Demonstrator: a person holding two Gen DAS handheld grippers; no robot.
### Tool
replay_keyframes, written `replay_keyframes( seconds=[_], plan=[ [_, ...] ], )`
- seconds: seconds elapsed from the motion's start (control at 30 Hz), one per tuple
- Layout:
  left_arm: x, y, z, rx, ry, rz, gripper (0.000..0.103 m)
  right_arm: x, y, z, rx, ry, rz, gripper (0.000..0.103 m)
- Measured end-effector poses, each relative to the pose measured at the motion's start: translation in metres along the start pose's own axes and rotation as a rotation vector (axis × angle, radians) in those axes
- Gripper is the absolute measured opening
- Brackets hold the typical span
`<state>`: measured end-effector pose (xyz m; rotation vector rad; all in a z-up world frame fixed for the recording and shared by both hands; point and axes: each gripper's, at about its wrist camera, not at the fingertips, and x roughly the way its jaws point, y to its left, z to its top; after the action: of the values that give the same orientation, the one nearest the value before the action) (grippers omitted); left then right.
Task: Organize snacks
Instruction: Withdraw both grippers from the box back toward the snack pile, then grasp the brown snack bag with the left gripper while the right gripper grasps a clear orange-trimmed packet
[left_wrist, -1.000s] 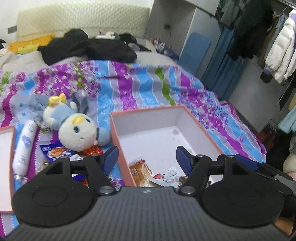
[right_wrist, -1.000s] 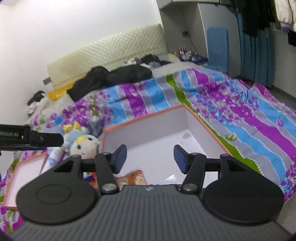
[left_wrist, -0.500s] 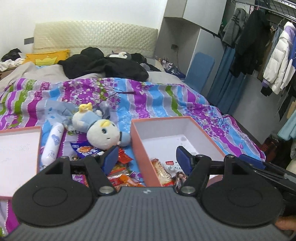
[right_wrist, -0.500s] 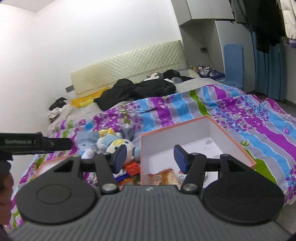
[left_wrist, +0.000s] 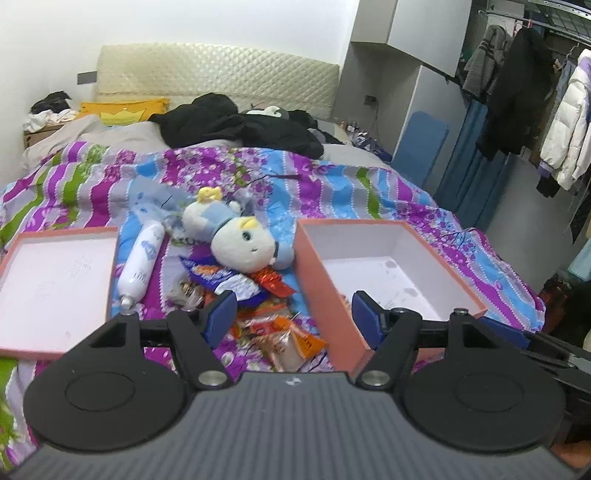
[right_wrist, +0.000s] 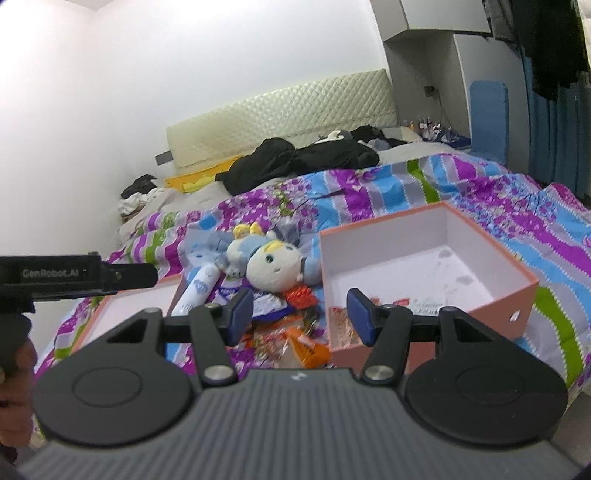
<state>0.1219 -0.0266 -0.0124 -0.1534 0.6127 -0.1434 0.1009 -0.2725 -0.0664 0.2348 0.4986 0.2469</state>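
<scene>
An orange box (left_wrist: 388, 258) with a white inside sits open on the bed; it also shows in the right wrist view (right_wrist: 424, 273), with a few snack packets (right_wrist: 343, 321) in its near corner. A pile of loose snack packets (left_wrist: 258, 295) lies left of it, also seen in the right wrist view (right_wrist: 295, 332). My left gripper (left_wrist: 293, 317) is open and empty, raised above the pile and the box's near wall. My right gripper (right_wrist: 299, 312) is open and empty, raised above the same spot.
A plush doll (left_wrist: 240, 240) and a white bottle (left_wrist: 142, 258) lie behind the pile. The box's lid (left_wrist: 55, 277) lies upturned at the left. Dark clothes (left_wrist: 240, 125) lie at the bed's head. Hanging coats (left_wrist: 535, 110) are at the right. The left gripper's body (right_wrist: 74, 277) crosses the right wrist view.
Both grippers have pulled back and up from inside the box, still open and empty. The snack pile, doll and lid have come into view.
</scene>
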Motion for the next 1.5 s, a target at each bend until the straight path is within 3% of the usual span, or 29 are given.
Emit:
replay_keyframes(
  seconds=[0.5,0.83,1.07,1.3,1.37,1.4,1.5],
  plan=[
    [0.006,0.039,-0.070,-0.068,0.091,0.046,0.073,0.007,0.028,-0.073,-0.036,0.111,0.027,0.059],
    [0.044,0.086,-0.090,-0.155,0.165,0.077,0.073,0.039,0.047,-0.079,-0.092,0.151,0.026,0.059],
    [0.095,0.115,-0.084,-0.199,0.213,0.070,0.073,0.079,0.059,-0.083,-0.171,0.190,0.000,0.058],
    [0.171,0.141,-0.068,-0.243,0.250,0.045,0.074,0.133,0.067,-0.083,-0.266,0.243,-0.054,0.059],
    [0.193,0.148,-0.062,-0.254,0.259,0.048,0.074,0.149,0.069,-0.083,-0.287,0.260,-0.058,0.067],
    [0.202,0.150,-0.060,-0.256,0.260,0.056,0.074,0.155,0.070,-0.083,-0.298,0.267,-0.055,0.076],
    [0.232,0.159,-0.053,-0.281,0.261,0.045,0.074,0.173,0.071,-0.083,-0.332,0.273,-0.050,0.077]
  ],
)
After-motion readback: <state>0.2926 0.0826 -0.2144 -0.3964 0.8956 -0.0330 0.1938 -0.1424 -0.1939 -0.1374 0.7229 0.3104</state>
